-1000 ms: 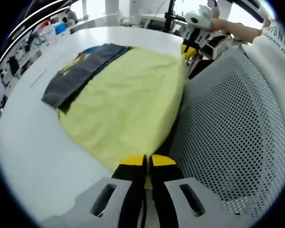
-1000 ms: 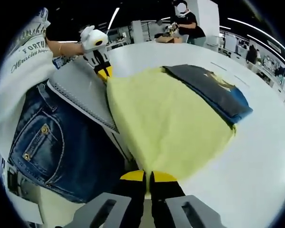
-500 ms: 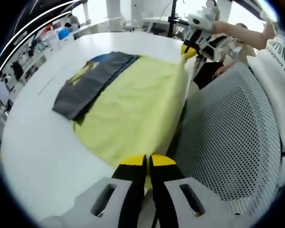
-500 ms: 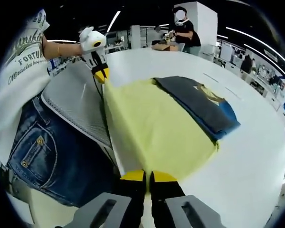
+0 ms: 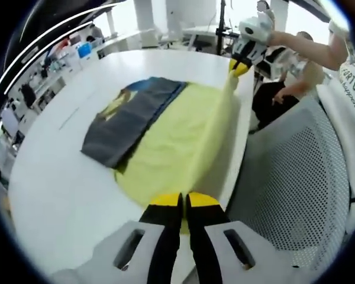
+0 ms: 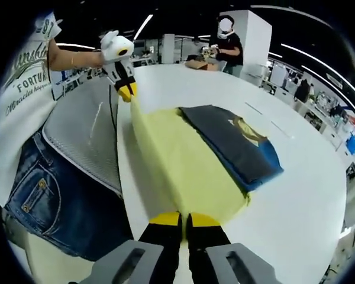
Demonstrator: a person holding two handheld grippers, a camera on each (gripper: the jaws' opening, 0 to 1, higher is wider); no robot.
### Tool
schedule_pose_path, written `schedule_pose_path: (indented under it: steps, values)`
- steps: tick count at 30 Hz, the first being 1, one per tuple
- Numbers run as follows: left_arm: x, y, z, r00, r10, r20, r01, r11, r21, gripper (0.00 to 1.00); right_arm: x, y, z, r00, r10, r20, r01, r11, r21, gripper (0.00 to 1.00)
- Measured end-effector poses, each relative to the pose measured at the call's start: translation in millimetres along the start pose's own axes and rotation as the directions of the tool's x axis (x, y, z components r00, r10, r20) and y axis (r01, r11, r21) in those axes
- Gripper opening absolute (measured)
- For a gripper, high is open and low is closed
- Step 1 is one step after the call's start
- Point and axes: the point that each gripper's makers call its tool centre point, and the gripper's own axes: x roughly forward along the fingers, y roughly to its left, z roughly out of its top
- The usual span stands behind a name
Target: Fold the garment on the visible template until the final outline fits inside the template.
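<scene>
Both grippers, left (image 5: 182,204) and right (image 6: 184,220), pinch the yellow cloth's (image 5: 177,142) near edge; uneven lift could drag the dark garment (image 5: 130,118) askew

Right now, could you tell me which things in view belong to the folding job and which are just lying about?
Belongs to the job:
- yellow garment, gripped at two corners
- left gripper, shut on it
- right gripper, shut on it
- white table

Just lying about:
- folded dark garment, lying partly on the yellow one
- grey mesh chair
- cardboard box on the far edge
</scene>
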Motion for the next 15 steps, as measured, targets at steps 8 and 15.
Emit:
schedule_pose_path:
  steps: [8, 15]
  values:
    - [-1, 17.7, 12.6, 0.999, 0.037, 0.023, -0.038, 0.999, 0.016, 0.0, 0, -16, 9.0, 0.999, -0.032, 0.011, 0.032, 0.999, -0.019, 0.0]
    - [0, 34.6, 23.6, 0.996, 0.072, 0.056, -0.073, 0.997, 0.03, 0.0, -2, -32, 19.0, 0.998, -0.066, 0.012, 0.066, 0.996, -0.057, 0.0]
